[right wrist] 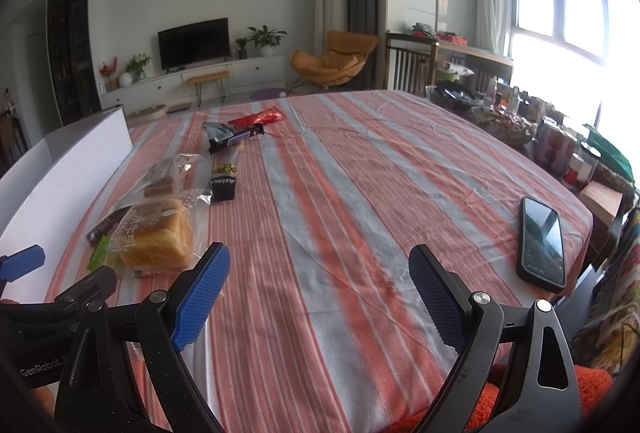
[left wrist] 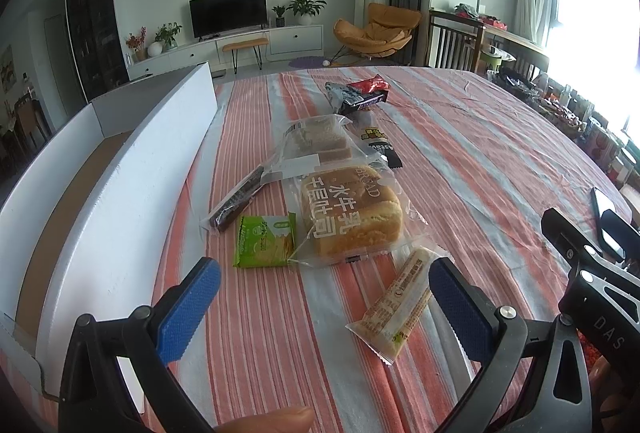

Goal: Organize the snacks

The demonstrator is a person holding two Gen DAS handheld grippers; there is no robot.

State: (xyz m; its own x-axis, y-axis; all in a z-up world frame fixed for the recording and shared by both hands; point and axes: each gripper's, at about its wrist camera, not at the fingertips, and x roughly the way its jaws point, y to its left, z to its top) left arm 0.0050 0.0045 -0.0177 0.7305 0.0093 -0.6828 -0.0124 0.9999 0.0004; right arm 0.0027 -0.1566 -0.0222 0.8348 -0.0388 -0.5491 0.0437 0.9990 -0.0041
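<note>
Several snacks lie on the striped tablecloth (left wrist: 460,137). A bagged toast loaf (left wrist: 350,219) is in the middle, with a green packet (left wrist: 264,242) to its left, a dark bar (left wrist: 236,203), a clear bag of sliced cake (left wrist: 316,145), a Snickers bar (left wrist: 362,101) and a red packet (left wrist: 370,84) farther back. A pale long bar (left wrist: 400,307) lies just left of my left gripper's right finger. My left gripper (left wrist: 326,307) is open and empty above the near cloth. My right gripper (right wrist: 320,293) is open and empty over bare cloth, right of the loaf (right wrist: 154,239).
A white open cardboard box (left wrist: 132,169) stands along the table's left side. A black phone (right wrist: 542,243) lies near the right edge. Baskets and jars (right wrist: 520,121) crowd the far right. The right gripper shows in the left wrist view (left wrist: 592,265).
</note>
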